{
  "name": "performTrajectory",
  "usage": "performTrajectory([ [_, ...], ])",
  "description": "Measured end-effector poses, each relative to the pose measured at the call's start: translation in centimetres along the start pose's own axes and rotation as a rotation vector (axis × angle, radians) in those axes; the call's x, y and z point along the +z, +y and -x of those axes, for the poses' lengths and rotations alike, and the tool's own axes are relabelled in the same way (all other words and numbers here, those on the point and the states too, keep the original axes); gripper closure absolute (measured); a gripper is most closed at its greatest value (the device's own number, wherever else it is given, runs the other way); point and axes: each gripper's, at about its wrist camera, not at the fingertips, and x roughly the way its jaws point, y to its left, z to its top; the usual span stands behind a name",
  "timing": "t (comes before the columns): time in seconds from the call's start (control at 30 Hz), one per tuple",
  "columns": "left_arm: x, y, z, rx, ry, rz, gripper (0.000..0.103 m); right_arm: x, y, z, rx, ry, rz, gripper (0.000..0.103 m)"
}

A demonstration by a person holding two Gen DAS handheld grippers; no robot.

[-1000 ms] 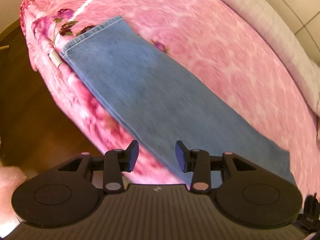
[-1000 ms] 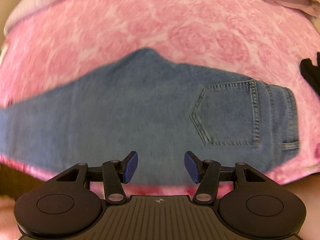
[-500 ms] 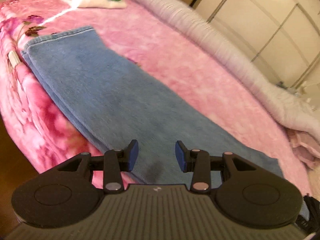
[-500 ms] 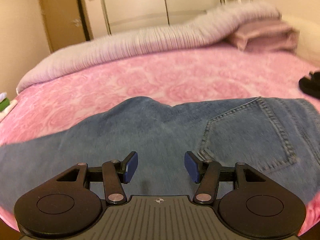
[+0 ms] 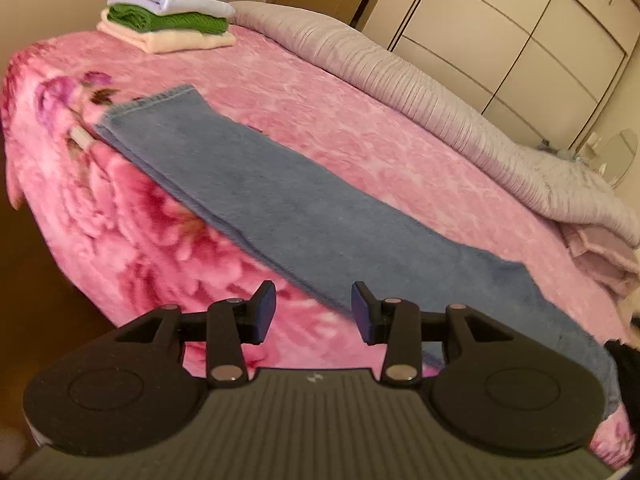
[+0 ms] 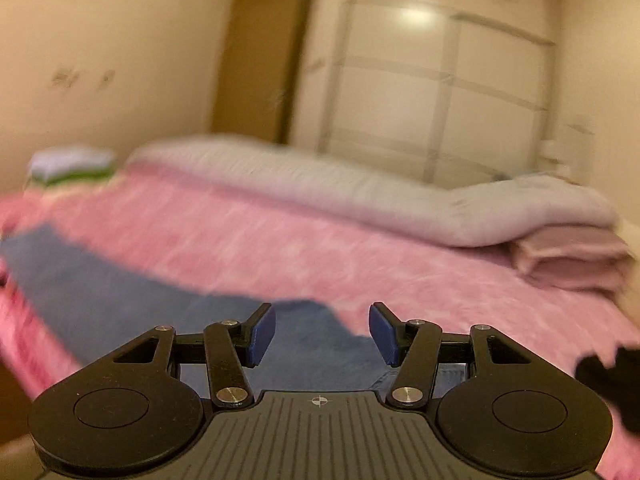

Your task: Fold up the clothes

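Note:
Blue jeans (image 5: 280, 204) lie folded lengthwise along the near edge of a bed covered by a pink floral blanket (image 5: 360, 128), leg hems at the far left. My left gripper (image 5: 314, 310) hovers open and empty at the bed's edge, near the jeans' lower border. In the blurred right wrist view the jeans (image 6: 120, 288) stretch from the left to under my right gripper (image 6: 322, 332), which is open, empty and raised above them.
A stack of folded clothes (image 5: 168, 16), lilac, green and cream, sits at the bed's far corner. A rolled grey duvet (image 5: 420, 92) runs along the far side, with pinkish folded fabric (image 6: 572, 260) at its right end. A black object (image 6: 608, 380) lies at right. Wardrobe doors (image 6: 440, 80) stand behind.
Both grippers have pulled back and tilted upward from the jeans, so the room now shows. Both stay open and empty; the jeans have not moved.

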Motion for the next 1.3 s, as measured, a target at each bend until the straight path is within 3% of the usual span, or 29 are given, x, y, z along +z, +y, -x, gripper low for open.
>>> performTrajectory([
  [0.07,0.0,0.9,0.5,0.012,-0.003,0.017,0.067,1.7,0.6,-1.6,-0.056,0.026,0.033,0.047],
  [0.13,0.1,2.3,0.8,0.02,0.001,0.048,0.066,3.2,0.6,-3.4,-0.103,0.029,-0.052,0.047],
  [0.23,0.7,4.5,0.5,0.051,0.011,0.085,0.066,4.3,-1.0,-6.5,-0.046,0.017,-0.377,0.047],
  [0.33,2.4,6.6,-0.8,0.092,0.015,0.115,0.066,4.0,-2.2,-11.7,0.026,0.15,-0.658,0.047],
  [0.43,4.5,8.6,-2.0,0.126,0.012,0.148,0.066,4.0,0.1,-14.9,0.001,0.173,-0.515,0.047],
  [0.57,7.3,11.2,-3.7,0.155,0.002,0.201,0.066,4.1,5.7,-14.1,0.001,0.073,-0.013,0.047],
  [0.63,8.6,12.5,-4.5,0.144,-0.006,0.25,0.066,4.2,7.1,-12.3,0.077,0.059,0.0,0.047],
  [0.7,9.8,13.9,-5.4,0.128,-0.01,0.307,0.066,4.0,7.2,-10.5,0.199,0.078,-0.158,0.047],
  [0.87,10.2,17.1,-7.3,0.087,-0.034,0.484,0.067,1.7,8.4,-8.7,0.202,0.113,-0.441,0.047],
  [0.97,10.2,18.9,-8.4,0.063,-0.05,0.588,0.067,-0.1,9.2,-8.6,0.106,0.157,-0.553,0.047],
  [1.07,10.2,20.7,-9.4,0.037,-0.068,0.684,0.067,-1.6,7.9,-10.1,0.092,0.241,-0.694,0.047],
  [1.3,9.7,21.3,-10.6,-0.003,-0.115,0.721,0.068,-3.5,3.4,-10.2,-0.006,0.286,-0.795,0.047],
])
